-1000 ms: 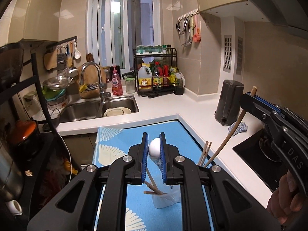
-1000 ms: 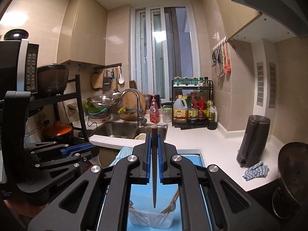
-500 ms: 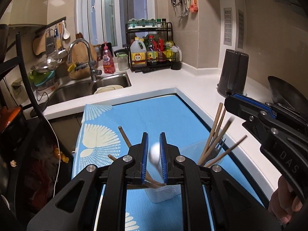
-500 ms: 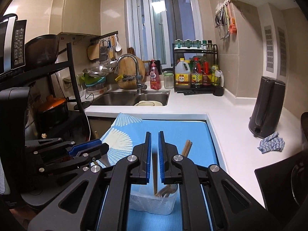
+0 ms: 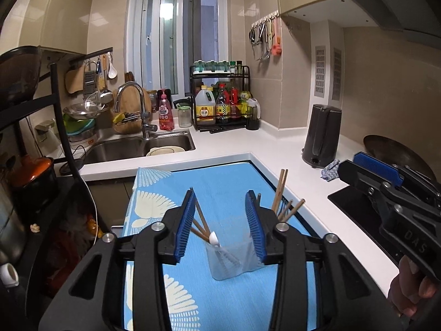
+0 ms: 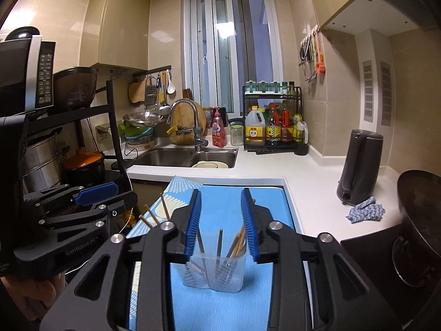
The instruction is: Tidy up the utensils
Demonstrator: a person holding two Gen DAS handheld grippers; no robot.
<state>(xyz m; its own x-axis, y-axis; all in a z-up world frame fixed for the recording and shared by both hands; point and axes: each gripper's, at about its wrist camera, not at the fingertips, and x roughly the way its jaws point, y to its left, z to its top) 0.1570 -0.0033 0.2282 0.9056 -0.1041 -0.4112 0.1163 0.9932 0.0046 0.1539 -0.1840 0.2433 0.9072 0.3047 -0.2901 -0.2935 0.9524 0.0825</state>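
Now the blue patterned cloth [image 5: 220, 298] covers the worktop beside the white counter [image 5: 275, 149], and on it stands the clear plastic cup [image 6: 215, 271], upright, seen between the fingers of both grippers. Half a second ago each gripper was pinched on something: the left on a white spoon, the right on a dark stick. Both have since let go. The left gripper [image 5: 220, 220] has its blue pads spread wide with nothing between them, and the white spoon [image 5: 213, 239] now rests inside the cup, its rounded end at the near rim (the left side of the cup in the left wrist view). The right gripper [image 6: 220, 223] is likewise spread apart and empty, poised above the cup. The dark stick [image 6: 219, 244] stands nearly upright in the cup's middle. Wooden chopsticks [image 5: 279, 193] lean out of the cup towards the right gripper, tips fanned apart, with a fork's tines among them. In the right wrist view the cup looks transparent and slightly tapered, the cloth's white pattern showing through its walls.
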